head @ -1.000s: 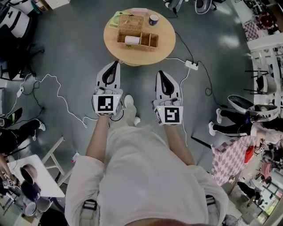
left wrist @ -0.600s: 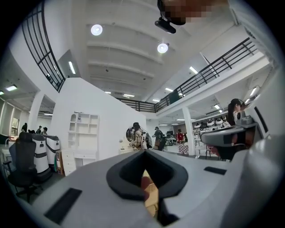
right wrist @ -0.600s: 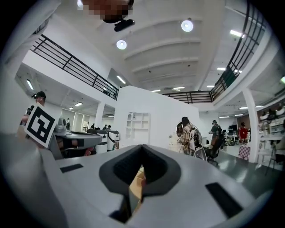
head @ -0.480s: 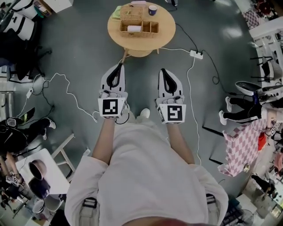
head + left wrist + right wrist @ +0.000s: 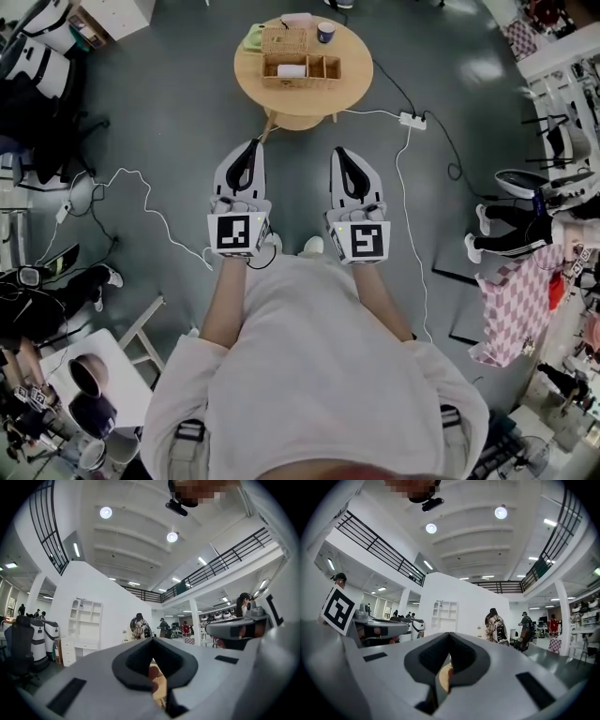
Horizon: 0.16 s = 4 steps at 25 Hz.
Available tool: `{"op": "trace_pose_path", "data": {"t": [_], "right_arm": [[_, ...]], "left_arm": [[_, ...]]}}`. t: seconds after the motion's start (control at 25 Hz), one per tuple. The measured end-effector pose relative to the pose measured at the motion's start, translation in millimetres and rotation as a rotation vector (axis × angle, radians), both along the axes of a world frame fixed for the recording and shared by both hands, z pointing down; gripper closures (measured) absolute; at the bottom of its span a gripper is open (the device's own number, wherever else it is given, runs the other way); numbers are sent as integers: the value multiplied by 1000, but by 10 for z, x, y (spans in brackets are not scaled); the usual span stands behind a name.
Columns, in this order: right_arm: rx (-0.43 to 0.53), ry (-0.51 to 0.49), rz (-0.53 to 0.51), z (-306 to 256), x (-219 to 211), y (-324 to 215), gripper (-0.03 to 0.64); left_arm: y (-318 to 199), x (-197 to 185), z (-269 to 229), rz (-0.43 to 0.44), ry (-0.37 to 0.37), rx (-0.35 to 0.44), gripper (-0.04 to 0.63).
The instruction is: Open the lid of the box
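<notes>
A lidded wicker box [image 5: 284, 40] stands at the back of a round wooden table [image 5: 349, 84], far ahead of me in the head view. In front of it sits an open wicker tray [image 5: 302, 67] with compartments and a white roll [image 5: 292, 70]. My left gripper [image 5: 248, 146] and right gripper [image 5: 339, 154] are held side by side over the floor, well short of the table and pointing toward it. Both are shut with nothing in them. In the left gripper view the left gripper [image 5: 152, 641] has its tips together, as does the right gripper [image 5: 449, 637] in the right gripper view.
A cup [image 5: 325, 33] and a green item [image 5: 250, 39] also sit on the table. A power strip [image 5: 410, 119] with its cord lies right of the table, and a white cable [image 5: 141, 202] trails on the floor at left. People and chairs stand at the right edge.
The table now looks smaller and farther away than a second ago. Both grippers stay shut, side by side, still pointing at it.
</notes>
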State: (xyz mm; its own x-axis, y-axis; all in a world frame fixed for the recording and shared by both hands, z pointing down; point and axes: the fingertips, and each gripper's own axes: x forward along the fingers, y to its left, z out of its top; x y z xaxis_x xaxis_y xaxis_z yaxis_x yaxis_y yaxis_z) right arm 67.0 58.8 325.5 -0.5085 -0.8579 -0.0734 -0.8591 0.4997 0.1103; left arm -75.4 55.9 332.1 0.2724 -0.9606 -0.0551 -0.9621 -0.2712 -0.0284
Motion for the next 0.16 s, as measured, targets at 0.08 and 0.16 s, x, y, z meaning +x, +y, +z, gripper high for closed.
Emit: {"op": "trace_pose_path", "data": {"t": [0.08, 0.16], "right_arm": [[8, 6, -5, -34, -143, 4, 623], [10, 12, -9, -49, -271, 2, 623]], "left_arm": [[7, -114, -20, 1, 12, 3, 601], [26, -216, -21, 1, 20, 5, 601]]}}
